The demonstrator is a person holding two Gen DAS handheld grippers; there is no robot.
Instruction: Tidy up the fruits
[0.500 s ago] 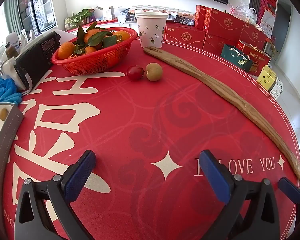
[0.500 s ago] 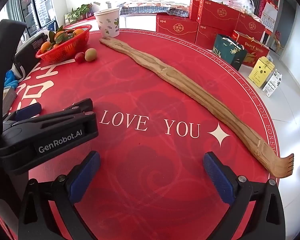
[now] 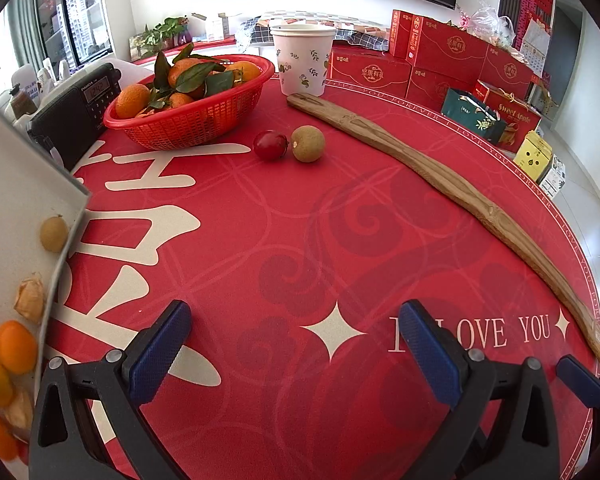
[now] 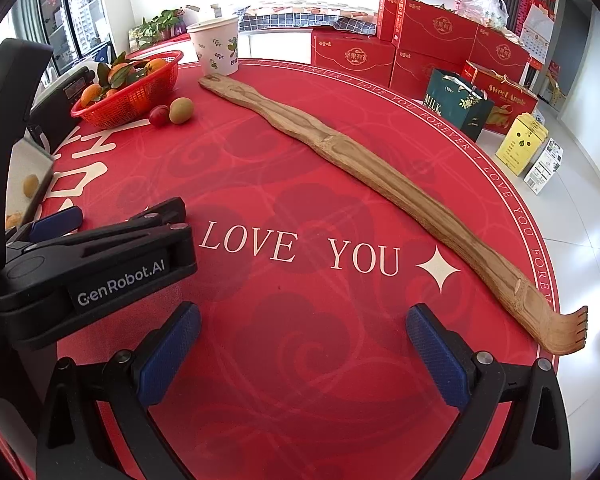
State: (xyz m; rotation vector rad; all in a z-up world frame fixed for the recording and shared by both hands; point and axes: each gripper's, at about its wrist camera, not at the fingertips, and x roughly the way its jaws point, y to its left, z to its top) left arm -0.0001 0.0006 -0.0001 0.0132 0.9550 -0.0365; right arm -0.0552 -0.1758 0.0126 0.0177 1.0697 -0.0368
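Observation:
A small red fruit [image 3: 271, 145] and a brown-green round fruit [image 3: 308, 143] lie side by side on the red tablecloth, just right of a red mesh basket [image 3: 188, 120] holding oranges with leaves. At the left edge a grey tray [image 3: 16, 208] carries a small yellow fruit [image 3: 53, 233], husked berries and kumquats [image 3: 15, 346]. My left gripper [image 3: 296, 354] is open and empty, low over the cloth and well short of the two fruits. My right gripper [image 4: 304, 354] is also open and empty, over the "LOVE YOU" lettering, with the left gripper's body [image 4: 96, 268] beside it.
A long wooden back scratcher [image 4: 380, 184] lies diagonally across the table. A white floral paper cup [image 3: 303, 60] stands behind it, and a black radio [image 3: 80, 108] sits left of the basket. Red gift boxes [image 3: 452, 60] and bags stand on the floor beyond the table edge.
The left wrist view has shifted left and a little forward: the grey tray with its small fruits now shows much more at the left edge. The right gripper's view is almost unchanged.

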